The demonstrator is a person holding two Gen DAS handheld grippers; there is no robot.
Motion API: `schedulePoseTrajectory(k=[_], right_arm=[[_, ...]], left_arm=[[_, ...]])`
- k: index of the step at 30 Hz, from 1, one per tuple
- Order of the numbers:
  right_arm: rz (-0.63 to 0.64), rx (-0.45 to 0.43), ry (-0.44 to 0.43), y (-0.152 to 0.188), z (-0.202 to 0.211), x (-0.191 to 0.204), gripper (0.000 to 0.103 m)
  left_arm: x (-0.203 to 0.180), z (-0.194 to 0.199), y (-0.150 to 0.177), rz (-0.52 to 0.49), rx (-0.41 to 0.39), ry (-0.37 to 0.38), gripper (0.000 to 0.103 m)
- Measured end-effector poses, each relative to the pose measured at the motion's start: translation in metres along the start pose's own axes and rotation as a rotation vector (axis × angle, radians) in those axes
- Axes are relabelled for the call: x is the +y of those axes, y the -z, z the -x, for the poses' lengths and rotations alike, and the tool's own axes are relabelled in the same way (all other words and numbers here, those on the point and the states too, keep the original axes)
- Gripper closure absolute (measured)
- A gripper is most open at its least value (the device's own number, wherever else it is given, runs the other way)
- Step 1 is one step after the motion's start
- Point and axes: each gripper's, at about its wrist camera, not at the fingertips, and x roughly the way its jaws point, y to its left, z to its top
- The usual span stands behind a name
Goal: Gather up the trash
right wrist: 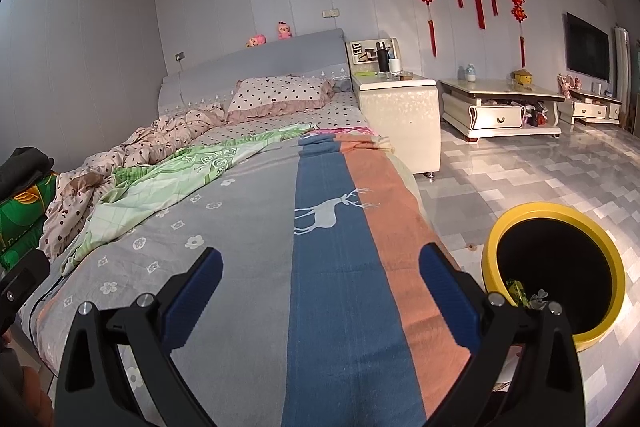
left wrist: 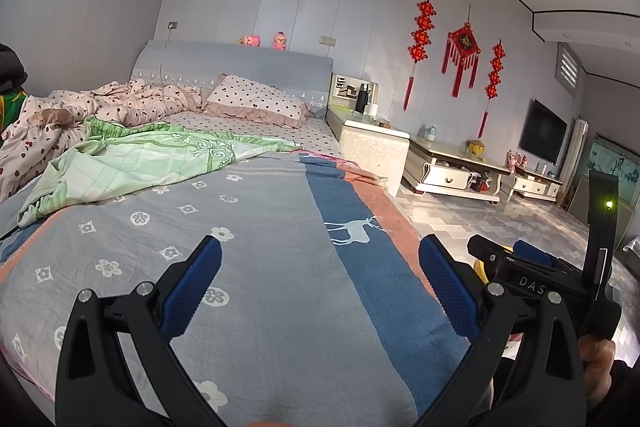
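One bed (right wrist: 248, 235) is seen, with one yellow bin (right wrist: 554, 271) beside it. Two pink toys (right wrist: 256, 40) and one pillow (right wrist: 280, 93) are counted at its headboard.

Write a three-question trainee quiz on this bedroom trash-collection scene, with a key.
1. True or false: the right gripper is clamped on a piece of trash.
2. Where does the yellow bin stand? A) on the bed B) on the floor beside the bed C) on the nightstand
3. Fill in: the animal printed on the blue stripe of the bedspread is a ____.

Key: 1. False; both it and the left gripper are open and empty. 2. B. 3. Deer.
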Motion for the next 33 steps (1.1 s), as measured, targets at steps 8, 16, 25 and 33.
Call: schedulePoseTrajectory(k=[8, 16, 25, 33], right_arm=[[-0.003, 0.009, -0.001, -0.0003, -0.0034, 0.0001, 0.008], [-0.004, 0.012, 0.001, 0.0008, -0.0045, 0.0001, 0.008], [-0.01, 0.019, 0.0, 0.0031, -0.0054, -0.0008, 0.008], [-0.012, 0.025, 0.002, 0.0056, -0.0066, -0.0011, 0.008]], left_arm=[[0.0005, -0.0011, 0.0005, -0.001, 0.001, 0.002, 0.008], [0.0004, -0.002, 0.0022, 0.001, 0.001, -0.001, 0.008], [0.0006, -0.0045, 0.0056, 0.002, 0.009, 0.001, 0.008], [0.0007, -0.0046, 0.0054, 0.003, 0.01, 0.002, 0.008]])
